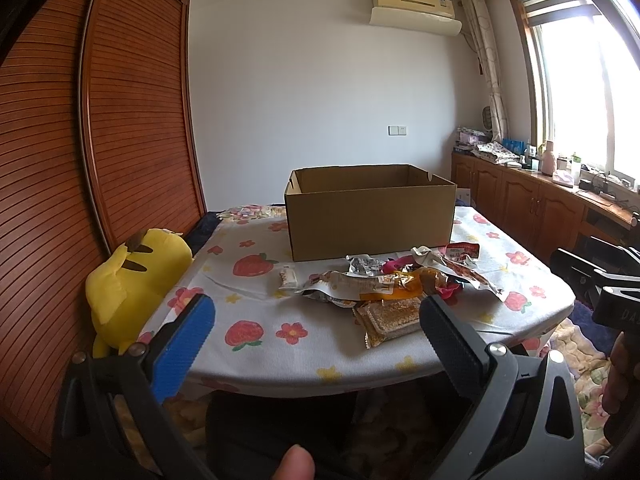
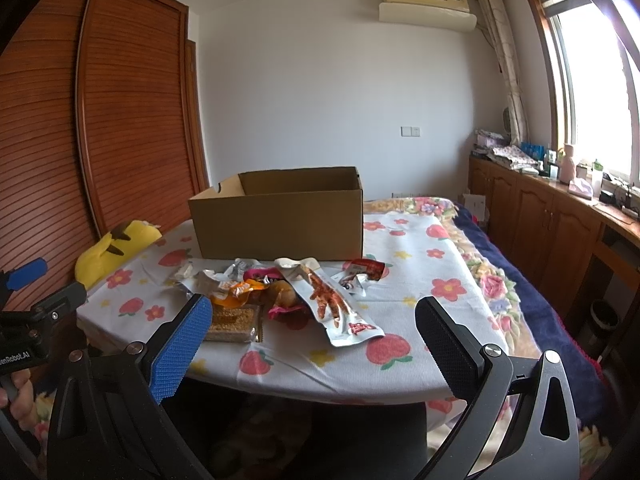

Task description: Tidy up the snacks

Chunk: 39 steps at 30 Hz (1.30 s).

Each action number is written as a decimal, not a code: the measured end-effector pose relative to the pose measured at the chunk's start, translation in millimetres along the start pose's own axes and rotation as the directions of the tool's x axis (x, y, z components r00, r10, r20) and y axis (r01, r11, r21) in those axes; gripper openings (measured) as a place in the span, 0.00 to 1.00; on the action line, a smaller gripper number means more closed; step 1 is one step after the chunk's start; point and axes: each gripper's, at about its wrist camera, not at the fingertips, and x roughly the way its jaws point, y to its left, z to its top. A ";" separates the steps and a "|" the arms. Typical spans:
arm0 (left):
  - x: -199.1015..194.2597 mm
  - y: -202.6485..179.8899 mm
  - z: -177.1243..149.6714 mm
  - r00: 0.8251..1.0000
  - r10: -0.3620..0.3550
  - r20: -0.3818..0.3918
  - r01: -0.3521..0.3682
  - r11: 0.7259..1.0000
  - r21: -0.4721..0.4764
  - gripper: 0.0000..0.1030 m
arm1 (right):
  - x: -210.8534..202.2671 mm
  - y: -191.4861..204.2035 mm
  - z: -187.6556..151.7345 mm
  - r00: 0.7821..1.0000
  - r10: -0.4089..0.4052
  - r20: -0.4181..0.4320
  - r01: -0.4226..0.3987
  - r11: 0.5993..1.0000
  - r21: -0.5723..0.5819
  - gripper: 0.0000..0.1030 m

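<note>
White walls (image 1: 300, 80) close the far end, an air conditioner (image 1: 414, 8) mounted high beside a patterned curtain (image 1: 490, 80). Daylight floods through the window (image 2: 592, 92) above low wooden cabinets (image 2: 532, 216). A slatted wooden wardrobe (image 1: 132, 120) fills the opposite side. A strawberry-print cloth (image 2: 420, 264) covers the table.

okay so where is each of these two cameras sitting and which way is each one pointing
Left wrist: on the left gripper, held before the table's near edge, facing the snacks and box; open jaws, a thumb and the right gripper at right show.
Right wrist: on the right gripper, further right, facing the same way; open jaws and the left gripper at left show.
Shared: box, snacks, yellow plush, table.
</note>
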 end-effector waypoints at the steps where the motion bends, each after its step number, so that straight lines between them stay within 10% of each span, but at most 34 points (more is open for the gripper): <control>1: 0.0 0.2 -0.5 1.000 0.001 0.000 -0.001 1.000 -0.001 1.00 | -0.3 -0.3 0.0 1.000 0.001 0.000 -0.001 1.000 0.000 1.00; 23: 58.0 -17.4 -16.8 0.987 -0.068 -0.146 0.071 0.997 0.019 1.00 | 42.8 -26.6 -11.6 0.992 0.041 -0.120 -0.044 0.999 -0.025 0.98; 39: 121.6 -11.2 -7.0 0.964 -0.109 -0.241 0.103 0.994 -0.036 1.00 | 136.8 -48.2 3.2 0.919 0.245 -0.310 -0.261 0.965 -0.012 0.86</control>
